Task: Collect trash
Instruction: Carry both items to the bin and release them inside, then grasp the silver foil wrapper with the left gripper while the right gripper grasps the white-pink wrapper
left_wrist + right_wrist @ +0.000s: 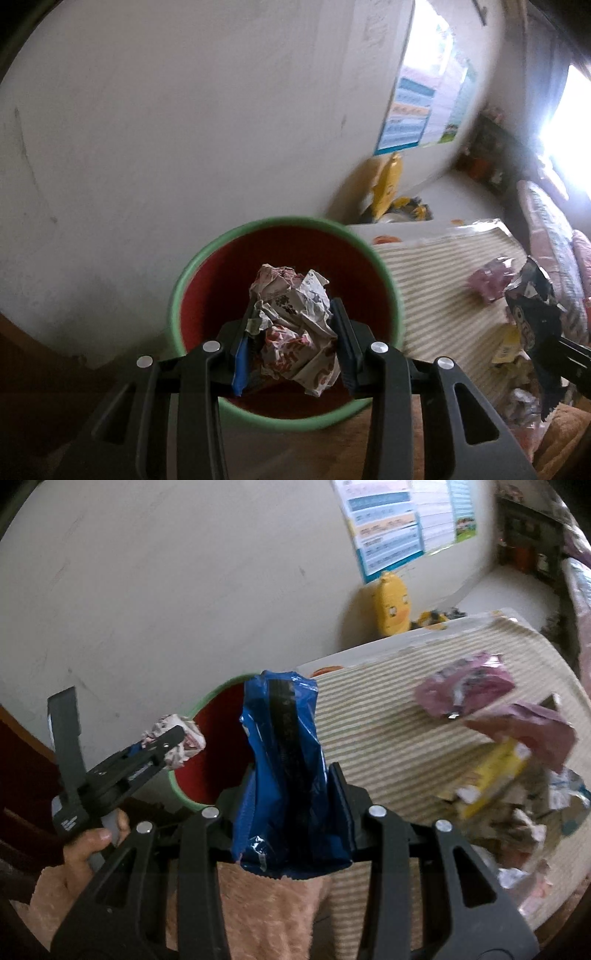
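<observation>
My left gripper is shut on a crumpled printed paper ball and holds it over the mouth of a bin with a green rim and red inside. In the right wrist view the left gripper and its paper ball hang at the bin's left rim. My right gripper is shut on a blue foil wrapper, held upright just right of the bin. That wrapper also shows at the right edge of the left wrist view.
A striped beige mat covers the table to the right. On it lie pink wrappers, a yellow packet and several crumpled papers. A yellow duck toy stands by the wall. A white wall lies behind the bin.
</observation>
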The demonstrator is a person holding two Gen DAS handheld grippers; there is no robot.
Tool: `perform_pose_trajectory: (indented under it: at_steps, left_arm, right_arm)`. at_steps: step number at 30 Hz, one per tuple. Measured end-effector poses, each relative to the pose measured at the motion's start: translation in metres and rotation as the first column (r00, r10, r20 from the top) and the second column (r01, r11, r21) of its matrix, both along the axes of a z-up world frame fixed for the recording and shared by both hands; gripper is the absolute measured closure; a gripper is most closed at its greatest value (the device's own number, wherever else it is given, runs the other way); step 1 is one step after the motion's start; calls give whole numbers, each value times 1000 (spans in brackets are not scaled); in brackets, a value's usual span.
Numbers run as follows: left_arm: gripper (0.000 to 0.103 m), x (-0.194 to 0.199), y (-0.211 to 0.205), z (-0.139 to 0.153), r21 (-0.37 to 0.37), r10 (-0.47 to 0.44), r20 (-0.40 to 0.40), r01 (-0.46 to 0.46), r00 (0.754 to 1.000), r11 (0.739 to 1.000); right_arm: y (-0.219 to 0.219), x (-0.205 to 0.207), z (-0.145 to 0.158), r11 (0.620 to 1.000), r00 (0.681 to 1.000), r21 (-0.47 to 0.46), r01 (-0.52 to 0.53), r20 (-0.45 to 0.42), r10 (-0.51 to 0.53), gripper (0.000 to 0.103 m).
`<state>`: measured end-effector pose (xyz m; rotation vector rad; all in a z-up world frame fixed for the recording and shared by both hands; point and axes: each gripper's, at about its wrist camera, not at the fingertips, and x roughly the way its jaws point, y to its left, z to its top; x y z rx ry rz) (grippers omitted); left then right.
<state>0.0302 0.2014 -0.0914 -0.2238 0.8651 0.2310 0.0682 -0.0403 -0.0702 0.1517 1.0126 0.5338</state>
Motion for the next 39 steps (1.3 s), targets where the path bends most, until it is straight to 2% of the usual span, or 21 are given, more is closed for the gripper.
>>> perform_pose_trajectory:
  at_steps: [3,7,9,10,11,14,17,20,23,25,28,31,34,39]
  left_arm:
    - [67,2,5,-7,1,7,-22,-7,1000,1000]
    - [61,2,11,-9,-7,29,-29,-29,999,1000]
    - [50,4,12,-9,-10,27,-30,-27,999,1000]
    - [36,4,12,-7,2,32,-26,-32,999,999]
    - [29,3,12,-4,12,38,-12,-38,999,999]
    - [23,-3,13,3,29,58,21,-59,998,998]
    - [23,-10,18,7,37,85,37,-86,996,996]
    - [23,-18,23,11,29,122,61,-124,991,992]
    - [23,-24,25,14,33,132,66,-134,989,990]
    - [23,-25,23,17,49,127,71,-131,989,990]
    - [23,-23,21,19,47,122,75,-126,990,991]
    - [23,-21,15,23,30,104,80,-106,991,994]
    - [23,-18,0,27,26,67,89,-69,994,997]
    - [23,-9,-31,32,-1,-17,89,17,996,1000]
  right_arm:
    - [21,6,-7,999,999,14,-37,-31,38,65]
    - [41,21,-11,998,996,28,-65,-57,66,65]
    - [49,28,-11,997,995,32,-72,-64,74,65]
    - [52,31,-11,996,995,35,-76,-67,78,65]
    - [55,32,-10,996,994,37,-80,-67,82,65]
    - [66,37,-7,995,994,27,-97,-56,98,65]
    - [77,40,-6,993,992,11,-114,-44,114,64]
    - [85,48,-10,992,990,30,-125,-56,126,45]
    - [83,53,-12,991,991,41,-125,-52,127,39]
    - [78,53,-10,992,992,53,-112,-45,114,34]
    - [63,49,-6,994,996,60,-88,-30,90,33]
    - [38,38,0,998,999,20,-54,0,54,33]
    - [1,28,6,1000,1000,-20,5,23,-5,33]
    - [-86,9,10,984,987,-85,154,47,-151,33]
